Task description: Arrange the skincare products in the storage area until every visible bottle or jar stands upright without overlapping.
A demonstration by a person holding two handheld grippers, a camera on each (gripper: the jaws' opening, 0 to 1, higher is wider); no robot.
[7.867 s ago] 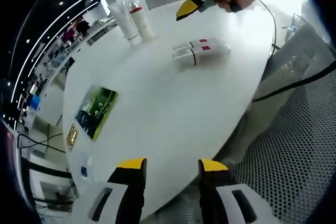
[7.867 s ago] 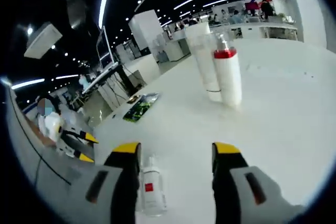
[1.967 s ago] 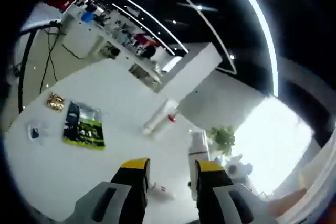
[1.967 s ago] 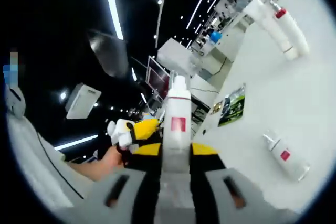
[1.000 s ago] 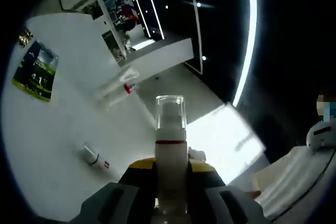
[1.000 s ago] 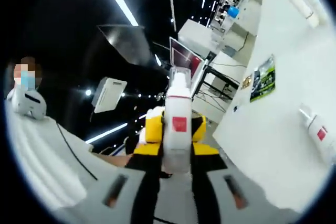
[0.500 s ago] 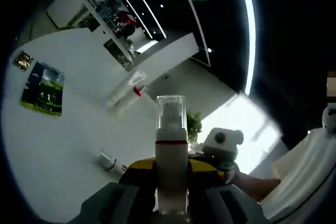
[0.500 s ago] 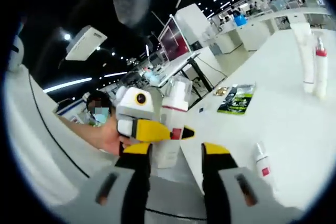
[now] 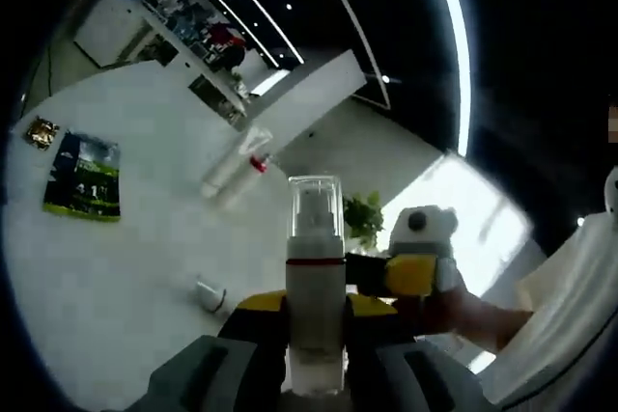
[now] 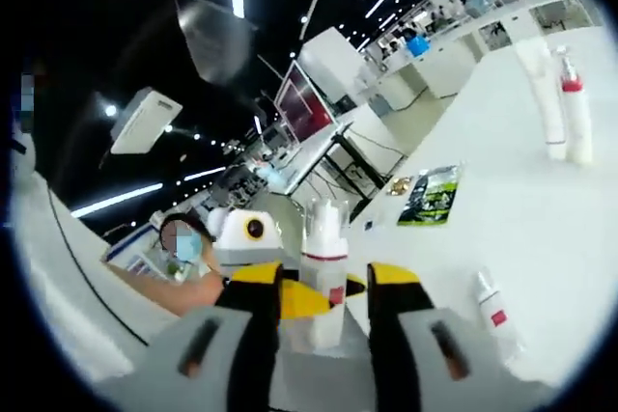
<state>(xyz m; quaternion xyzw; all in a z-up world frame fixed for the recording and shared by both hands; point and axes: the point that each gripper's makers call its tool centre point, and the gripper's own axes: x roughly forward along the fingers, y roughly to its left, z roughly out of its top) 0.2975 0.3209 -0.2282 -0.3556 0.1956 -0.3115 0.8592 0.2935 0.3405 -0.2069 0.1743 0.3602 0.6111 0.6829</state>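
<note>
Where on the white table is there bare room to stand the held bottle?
The left claw holds the pump bottle. Bare table lies between the green leaflet, the two upright bottles and the lying bottle. In the right gripper view, bare surface runs between the leaflet and the upright pair. Tightest right beside that pair and the lying bottle.

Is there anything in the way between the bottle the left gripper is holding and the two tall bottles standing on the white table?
Nothing visible blocks it. The left gripper holds the pump bottle off the white table. Bare tabletop leads to the two standing bottles. One bottle lying down sits off to the side, and the green leaflet is farther away.
</note>
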